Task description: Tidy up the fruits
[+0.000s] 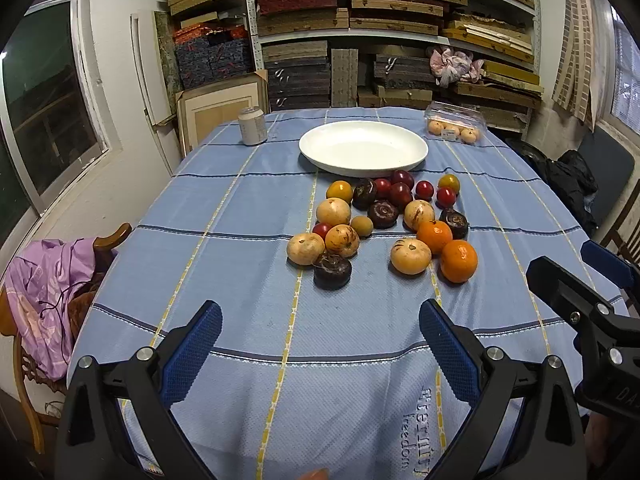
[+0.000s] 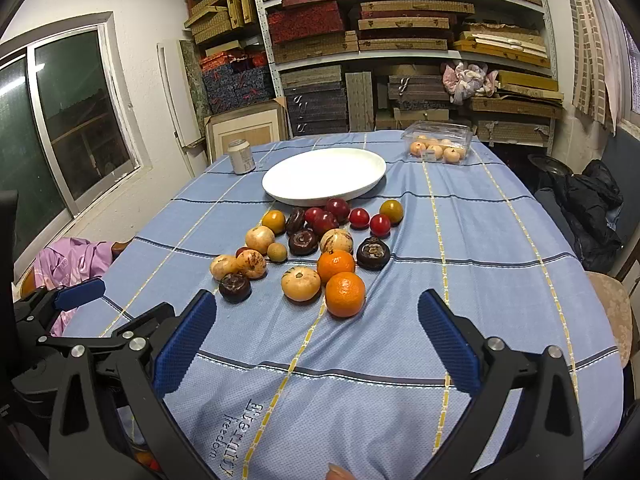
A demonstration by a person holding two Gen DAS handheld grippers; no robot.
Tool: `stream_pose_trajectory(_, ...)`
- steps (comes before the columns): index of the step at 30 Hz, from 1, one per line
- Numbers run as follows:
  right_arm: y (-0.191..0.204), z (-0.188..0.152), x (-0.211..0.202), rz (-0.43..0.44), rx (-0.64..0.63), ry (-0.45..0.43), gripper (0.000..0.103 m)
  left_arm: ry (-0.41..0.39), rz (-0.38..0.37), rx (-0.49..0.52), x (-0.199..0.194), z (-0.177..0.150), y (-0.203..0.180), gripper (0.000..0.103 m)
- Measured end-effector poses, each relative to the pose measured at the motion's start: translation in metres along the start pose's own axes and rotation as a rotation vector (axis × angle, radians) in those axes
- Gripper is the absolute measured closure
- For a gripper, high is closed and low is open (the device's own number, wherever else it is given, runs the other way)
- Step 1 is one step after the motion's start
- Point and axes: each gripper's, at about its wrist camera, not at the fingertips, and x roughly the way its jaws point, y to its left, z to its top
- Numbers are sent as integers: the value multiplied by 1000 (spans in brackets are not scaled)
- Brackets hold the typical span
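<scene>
Both the left tool (image 1: 320, 340) and right tool (image 2: 316, 332) hang released, gripping nothing, low in frame, while the loose fruits (image 2: 308, 248) cluster mid-frame before the empty white plate (image 2: 280, 188), where a careless nudge would likely roll them across the desk (image 2: 480, 280).

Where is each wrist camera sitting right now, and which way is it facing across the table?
Left wrist: low over the near table edge, facing the white plate and fruit pile; its open left gripper frames the view, the right gripper at right.
Right wrist: beside it, facing the same way; the open right gripper frames the view, the left gripper at lower left.
Shared: plate, nearest orange, can, clear fruit box, shelves.
</scene>
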Motion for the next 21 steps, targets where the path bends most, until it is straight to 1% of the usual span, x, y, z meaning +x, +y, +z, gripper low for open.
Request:
stream_pose_trajectory(6, 7, 0, 3, 14, 0, 8, 4, 9, -1, 2, 2, 2, 0, 3)
stream_pose_trajectory(7, -1, -7, 5, 16, 6, 9, 4, 11, -2, 2, 3, 2, 0, 4)
stream_pose_trajectory(21, -6, -5, 16, 21, 21, 34, 4, 44, -4, 6, 13, 5, 2, 4)
